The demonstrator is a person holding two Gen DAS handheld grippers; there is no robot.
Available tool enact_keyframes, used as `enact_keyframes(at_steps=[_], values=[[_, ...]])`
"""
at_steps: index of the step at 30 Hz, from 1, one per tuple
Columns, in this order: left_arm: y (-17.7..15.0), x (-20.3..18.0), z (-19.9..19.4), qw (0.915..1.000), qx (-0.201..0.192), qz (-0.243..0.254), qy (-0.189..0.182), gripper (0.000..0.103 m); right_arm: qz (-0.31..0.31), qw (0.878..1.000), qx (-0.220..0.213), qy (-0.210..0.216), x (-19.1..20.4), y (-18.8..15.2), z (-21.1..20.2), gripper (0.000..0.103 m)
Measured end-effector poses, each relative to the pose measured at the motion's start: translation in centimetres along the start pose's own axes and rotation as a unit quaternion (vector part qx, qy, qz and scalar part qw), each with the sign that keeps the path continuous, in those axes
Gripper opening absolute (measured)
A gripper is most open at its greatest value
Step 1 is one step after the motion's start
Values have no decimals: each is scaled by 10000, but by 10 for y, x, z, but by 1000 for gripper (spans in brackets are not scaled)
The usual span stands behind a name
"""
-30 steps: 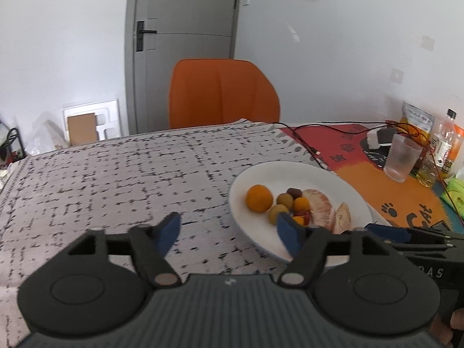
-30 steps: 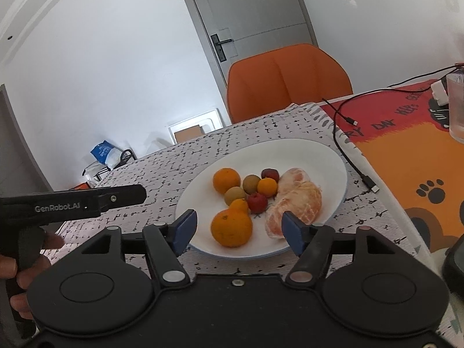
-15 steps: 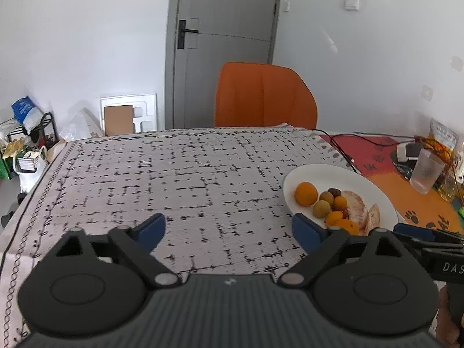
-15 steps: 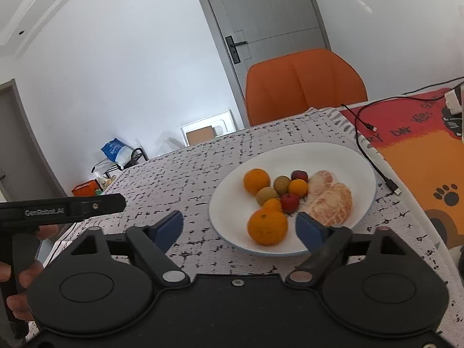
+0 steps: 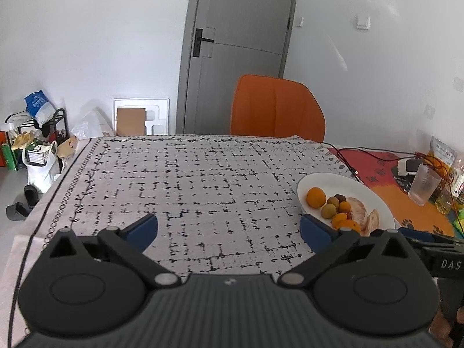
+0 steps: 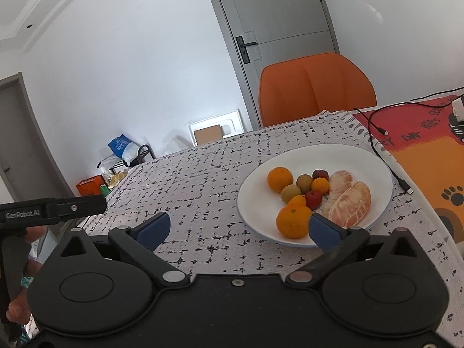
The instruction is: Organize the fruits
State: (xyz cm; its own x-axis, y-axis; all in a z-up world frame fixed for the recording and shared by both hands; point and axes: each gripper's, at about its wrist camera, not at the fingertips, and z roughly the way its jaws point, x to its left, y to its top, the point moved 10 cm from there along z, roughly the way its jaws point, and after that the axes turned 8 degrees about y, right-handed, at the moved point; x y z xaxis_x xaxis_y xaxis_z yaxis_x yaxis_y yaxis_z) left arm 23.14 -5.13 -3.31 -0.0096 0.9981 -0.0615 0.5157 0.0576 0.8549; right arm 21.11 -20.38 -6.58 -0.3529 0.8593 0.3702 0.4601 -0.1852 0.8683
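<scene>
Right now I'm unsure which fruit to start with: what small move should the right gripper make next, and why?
Probably ease the right gripper forward and rightward toward the nearest orange on the white plate. Its jaws are open and empty, and that orange sits closest, just inside the right fingertip.

The table [image 6: 203, 179] wears a grey patterned cloth [image 5: 188, 179] — on it sit a white plate [image 6: 365, 156], an orange mat [image 6: 429, 162], a black cable [image 6: 385, 156].
</scene>
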Motion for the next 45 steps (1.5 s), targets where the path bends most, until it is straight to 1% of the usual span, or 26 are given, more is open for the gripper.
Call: enact_keyframes(at_steps=[8, 11, 15, 18, 22, 26, 30, 35, 39, 45], values=[[0, 21, -26, 9996, -204, -142, 160, 103, -24, 10000, 21, -37, 14, 1, -7, 103], [-1, 25, -37, 9994, -283, -155, 138, 103, -142, 9999, 34, -77, 21, -1, -10, 103], [-5, 33, -49, 9991, -286, -156, 256, 103, -131, 9999, 73, 64, 33, -3, -16, 103], [-8, 38, -59, 9990, -305, -184, 268, 103, -157, 9998, 59, 114, 42, -5, -22, 103], [-12, 44, -69, 9987, -320, -212, 331, 103, -313, 9994, 107, 22, 52, -9, -25, 103], [-16, 48, -77, 9983, -323, -281, 403, 103, -384, 9991, 152, 98, 59, -14, -30, 103], [-25, 48, -82, 9984, -311, -193, 432, 103, -409, 9990, 147, 31, 59, -18, -37, 103], [-36, 50, -86, 9978, -238, -106, 607, 103, -352, 9992, 95, -149, 51, -21, -47, 103], [-40, 53, -88, 9973, -233, -63, 694, 103, -362, 9991, 132, -162, 48, -24, -52, 103], [-46, 54, -93, 9966, -222, -16, 791, 103, -498, 9984, 228, -112, 56, -33, -51, 103]])
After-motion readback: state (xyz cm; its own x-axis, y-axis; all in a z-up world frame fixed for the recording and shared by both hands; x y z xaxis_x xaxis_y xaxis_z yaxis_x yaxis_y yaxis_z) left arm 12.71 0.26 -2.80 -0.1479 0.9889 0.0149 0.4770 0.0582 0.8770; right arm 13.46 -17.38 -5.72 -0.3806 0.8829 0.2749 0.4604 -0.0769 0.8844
